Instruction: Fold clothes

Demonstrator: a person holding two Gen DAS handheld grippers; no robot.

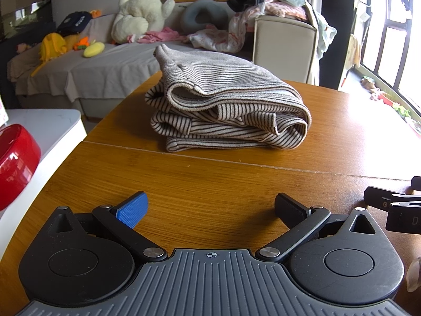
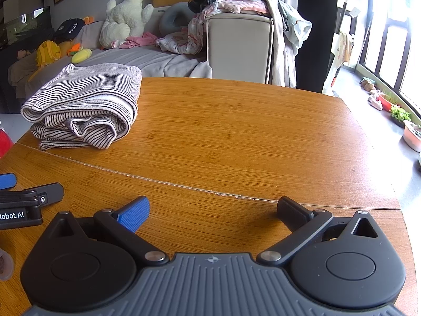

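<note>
A folded grey-and-black striped garment [image 1: 226, 105] lies in a thick stack on the wooden table [image 1: 210, 181], ahead of my left gripper [image 1: 210, 208]. The left gripper is open and empty, low over the table, well short of the garment. In the right wrist view the same garment [image 2: 84, 108] sits at the far left of the table [image 2: 236, 137]. My right gripper [image 2: 213, 212] is open and empty over bare wood, to the right of the left gripper. Each gripper shows at the edge of the other's view: the right one [image 1: 394, 205] and the left one [image 2: 26, 202].
A red bowl [image 1: 15, 163] sits on a white surface left of the table. Behind the table stand a sofa with plush toys [image 1: 142, 13] and a beige chair piled with loose clothes [image 1: 276, 2]. A window and floor plants [image 2: 400, 113] are on the right.
</note>
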